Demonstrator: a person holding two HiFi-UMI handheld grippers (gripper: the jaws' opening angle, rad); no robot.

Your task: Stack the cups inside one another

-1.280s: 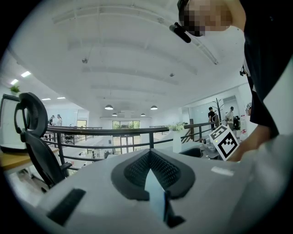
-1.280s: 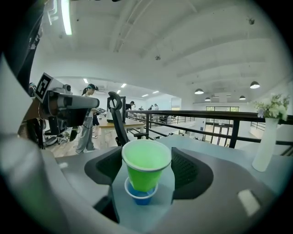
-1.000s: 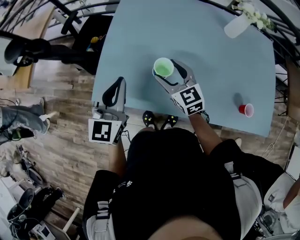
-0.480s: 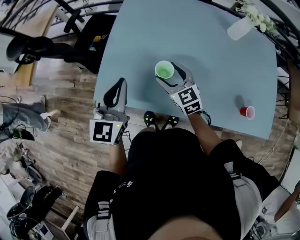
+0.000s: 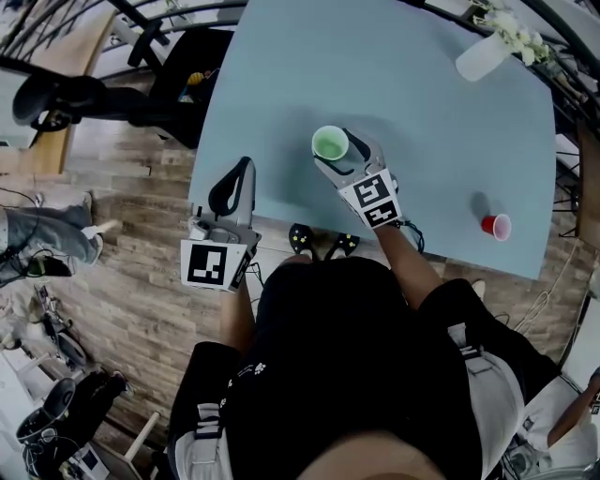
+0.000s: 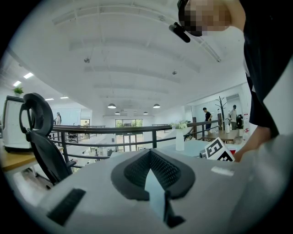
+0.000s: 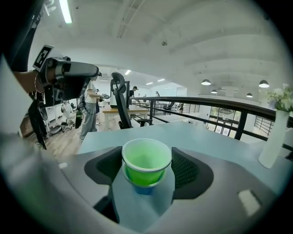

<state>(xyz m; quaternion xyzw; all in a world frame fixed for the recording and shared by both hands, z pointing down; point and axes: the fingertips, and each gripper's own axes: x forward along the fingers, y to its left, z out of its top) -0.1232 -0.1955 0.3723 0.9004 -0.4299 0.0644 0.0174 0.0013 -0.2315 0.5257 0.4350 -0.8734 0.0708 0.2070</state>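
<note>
I count one table (image 5: 412, 103), two grippers, one vase and three cups. The table is a smooth pale blue slab with rounded corners. My right gripper (image 5: 334, 150) reaches in from the near edge toward the middle, with the forearm stretched out behind it and the marker cube facing up. Its ribbed black pads (image 7: 185, 170) are pinching a cup stack, one pad touching each side of the rim. My left gripper (image 5: 244, 167) is held low at the near left corner and points across the surface. Its jaws are pressed together at the tips with nothing between them. The vase (image 5: 480, 56) is tall, white and cylindrical, and stands at the far right corner holding small pale flowers (image 5: 511, 28). The green cup (image 7: 146, 160) is thin, glossy plastic with a rolled lip. It sits nested in a blue cup (image 7: 144, 189), of which only the base shows clearly. I cannot tell whether the stack rests on the surface. The red cup (image 5: 493, 225), the smallest in view, stands alone beside the near edge toward the right corner, well apart from the stack.
</note>
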